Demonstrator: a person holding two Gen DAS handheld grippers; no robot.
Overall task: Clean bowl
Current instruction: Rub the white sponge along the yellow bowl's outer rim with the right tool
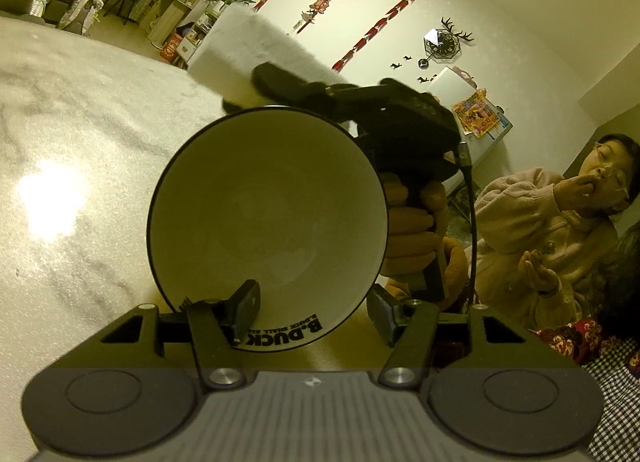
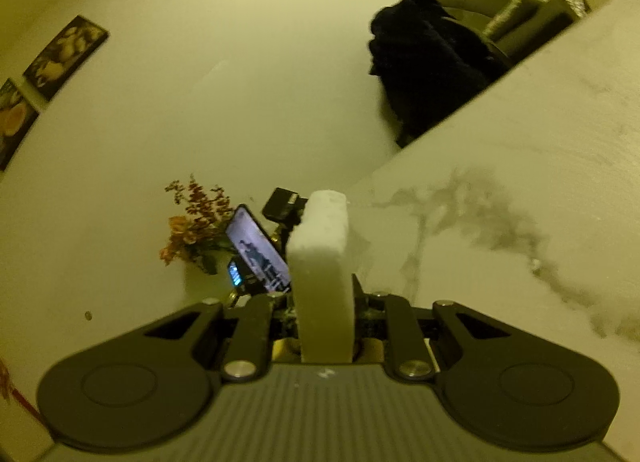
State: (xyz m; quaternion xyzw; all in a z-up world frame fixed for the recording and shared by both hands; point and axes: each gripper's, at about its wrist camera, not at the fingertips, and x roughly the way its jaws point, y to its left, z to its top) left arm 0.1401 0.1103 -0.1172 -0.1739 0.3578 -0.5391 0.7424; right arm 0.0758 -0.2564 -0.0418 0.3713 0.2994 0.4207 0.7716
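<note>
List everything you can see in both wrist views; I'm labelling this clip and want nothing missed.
bowl: one, white with a dark rim, tipped on edge between the left gripper's fingers
sponge: one, white, clamped in the right gripper
table: one, white marble-patterned, beneath
phone: one, lit screen, beside dried flowers
wall clock: one, black
seated person: one, pale top, at right
left gripper: black, gripping the bowl
right gripper: black, shut
hand: one, on the right gripper's handle

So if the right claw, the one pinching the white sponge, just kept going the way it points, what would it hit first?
Probably the lit phone on its stand beside the dried orange flowers, at the marble table's edge. Depth is hard to judge, so the right claw and white sponge block might pass it.
</note>
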